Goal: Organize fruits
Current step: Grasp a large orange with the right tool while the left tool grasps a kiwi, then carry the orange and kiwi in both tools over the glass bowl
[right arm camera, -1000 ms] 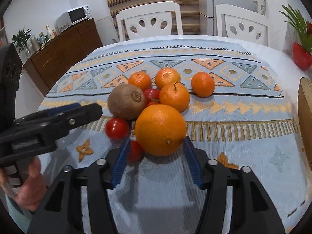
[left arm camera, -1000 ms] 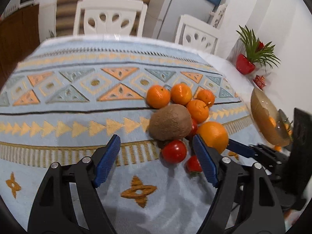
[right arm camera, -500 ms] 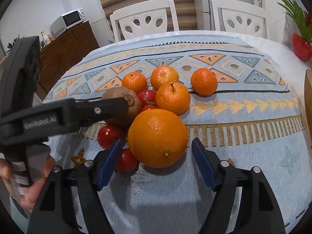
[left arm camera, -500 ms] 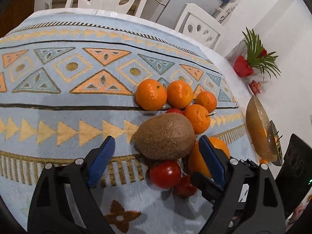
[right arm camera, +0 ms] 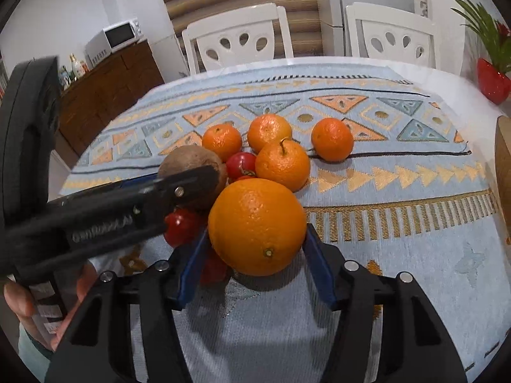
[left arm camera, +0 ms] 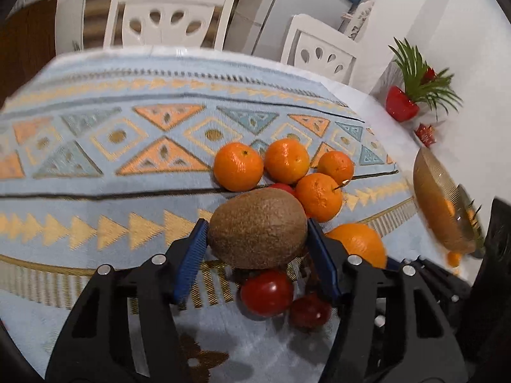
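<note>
Bowl [right arm camera: 504,166] cut by right edge, small tomato [right arm camera: 213,268] mostly behind tongs pad, plant [left arm camera: 421,79] blurred

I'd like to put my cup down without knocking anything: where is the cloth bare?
The tablecloth is bare between the big orange and the bowl, and along the far side by the white chairs. Left of the kiwi is also bare. The fruit cluster around the small oranges is crowded.
</note>
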Demonstrator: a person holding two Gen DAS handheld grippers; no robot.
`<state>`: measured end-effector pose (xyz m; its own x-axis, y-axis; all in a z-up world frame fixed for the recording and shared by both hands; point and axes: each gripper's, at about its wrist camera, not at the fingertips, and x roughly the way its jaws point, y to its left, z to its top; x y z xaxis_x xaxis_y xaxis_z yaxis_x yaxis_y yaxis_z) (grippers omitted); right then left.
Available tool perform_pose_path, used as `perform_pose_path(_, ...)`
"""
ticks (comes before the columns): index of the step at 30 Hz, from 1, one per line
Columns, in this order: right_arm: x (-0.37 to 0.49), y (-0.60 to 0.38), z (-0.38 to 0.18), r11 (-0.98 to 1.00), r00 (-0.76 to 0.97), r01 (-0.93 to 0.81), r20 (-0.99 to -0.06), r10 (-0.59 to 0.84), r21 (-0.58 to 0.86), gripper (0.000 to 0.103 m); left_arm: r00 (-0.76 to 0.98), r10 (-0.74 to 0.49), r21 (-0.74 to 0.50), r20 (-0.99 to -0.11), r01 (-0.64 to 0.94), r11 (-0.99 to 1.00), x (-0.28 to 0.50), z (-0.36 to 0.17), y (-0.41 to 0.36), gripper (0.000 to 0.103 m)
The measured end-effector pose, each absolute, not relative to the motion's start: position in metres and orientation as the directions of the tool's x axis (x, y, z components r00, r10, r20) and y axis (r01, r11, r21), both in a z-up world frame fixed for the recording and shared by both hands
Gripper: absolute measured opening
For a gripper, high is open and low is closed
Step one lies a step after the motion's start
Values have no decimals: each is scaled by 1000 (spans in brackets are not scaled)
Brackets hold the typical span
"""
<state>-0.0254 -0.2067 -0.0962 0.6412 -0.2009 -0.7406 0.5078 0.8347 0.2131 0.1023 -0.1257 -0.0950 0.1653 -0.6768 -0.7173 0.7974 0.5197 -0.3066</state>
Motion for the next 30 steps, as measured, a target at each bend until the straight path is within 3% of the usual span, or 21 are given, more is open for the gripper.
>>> perform_pose_path(11, -90, -225, -56, 789, 687, 558, -676, -265, 257, 57, 203, -756, -234, -622, 874, 427, 35, -15, -116, 62)
perform_pose_path(21, -211, -296, 1, 631, 617, 739, -613, -494, 236, 57, 57, -817, -232, -574, 945, 229, -58, 26, -192, 62)
perform_pose_path(25, -246, -336, -5, 497, 411, 864, -686, -600, 83, 58, -15, -804, -237, -595, 959, 157, -90, 22, -235, 62)
perform_pose_path(30, -289, -389, -32, 406, 404, 892, -749, -525, 197, 58, -57, -760, -214, -648, 971, 109, -124, 1, -284, 62)
